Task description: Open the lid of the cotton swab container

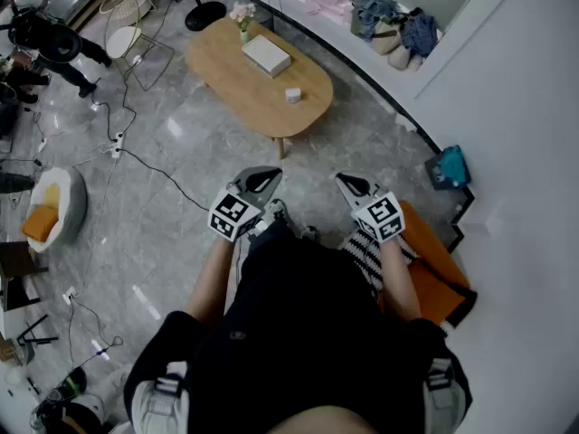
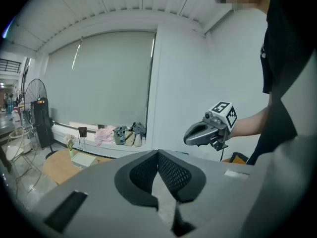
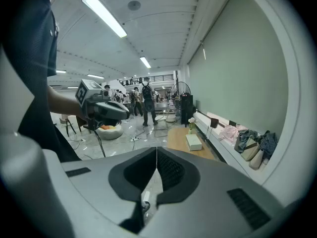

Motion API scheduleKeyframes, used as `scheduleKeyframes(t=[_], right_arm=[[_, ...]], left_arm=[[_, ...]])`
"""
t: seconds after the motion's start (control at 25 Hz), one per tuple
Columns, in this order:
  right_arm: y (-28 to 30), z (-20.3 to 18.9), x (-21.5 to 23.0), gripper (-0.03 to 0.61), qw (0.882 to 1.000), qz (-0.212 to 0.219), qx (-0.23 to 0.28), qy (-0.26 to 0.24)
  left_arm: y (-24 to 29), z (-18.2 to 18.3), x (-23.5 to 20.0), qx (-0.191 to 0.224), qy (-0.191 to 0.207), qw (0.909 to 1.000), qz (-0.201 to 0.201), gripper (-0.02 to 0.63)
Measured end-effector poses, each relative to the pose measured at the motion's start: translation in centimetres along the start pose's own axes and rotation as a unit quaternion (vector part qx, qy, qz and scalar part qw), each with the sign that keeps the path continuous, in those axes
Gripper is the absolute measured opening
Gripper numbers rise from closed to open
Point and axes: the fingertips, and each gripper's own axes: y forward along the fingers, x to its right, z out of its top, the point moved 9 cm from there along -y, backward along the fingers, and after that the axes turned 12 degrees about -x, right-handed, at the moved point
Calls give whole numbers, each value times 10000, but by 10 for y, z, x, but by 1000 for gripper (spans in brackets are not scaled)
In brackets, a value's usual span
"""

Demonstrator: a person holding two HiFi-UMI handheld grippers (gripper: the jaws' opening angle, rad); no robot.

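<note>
A: Hunting for the cotton swab container (image 1: 292, 95). Any luck?

B: Probably that small white cube on the oval wooden table (image 1: 226, 69), toward its near end. Too tiny to make out a lid.

A: Anything else up there?

B: Counted three things in all: that cube, one flat white box (image 1: 265, 55) mid-table, and one little vase (image 1: 242, 34) holding pale flowers (image 1: 242, 11) at the far edge. Also spotted a round white floor seat (image 1: 80, 197) off to the left with something orange (image 1: 41, 222) in it.

A: And the grippers?

B: Two, held side by side over the floor, well apart from the table. Found the left gripper (image 1: 271, 175) pinched fully closed, empty. Same for the right gripper (image 1: 344, 181), jaws pressed together on nothing.
</note>
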Motion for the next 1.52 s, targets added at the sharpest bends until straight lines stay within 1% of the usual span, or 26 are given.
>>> scheduleKeyframes(t=[0.12,0.36,0.52,0.68,0.92,1.04,1.32,1.44,1.52], right_arm=[[-1,13,-8,-3,9998,33,-213,18],[0,18,-9,-3,9996,99,-153,-223],[0,21,-11,-3,9991,118,-292,-270],[0,22,-9,-3,9994,92,-234,-217],[4,21,-12,-3,9998,68,-162,-137],[8,24,-9,-3,9999,111,13,-127],[30,37,-14,-5,9996,258,29,-120],[41,42,-9,-5,9996,252,-25,-135],[49,47,-7,-5,9995,266,-172,-93]], left_arm=[[-3,-3,-5,-7,-19,10000,52,0],[-5,-4,-6,51,-93,9999,33,0],[-5,-2,-7,91,-136,9999,25,0],[-4,0,-8,101,-114,9999,19,0],[-9,-8,-9,168,-154,9997,-7,0],[-10,-11,-16,179,-208,9996,-35,0],[-16,-17,-41,209,-326,9992,-29,0],[-14,-16,-54,226,-339,9992,-37,0],[-13,-15,-65,235,-348,9991,-57,0]])
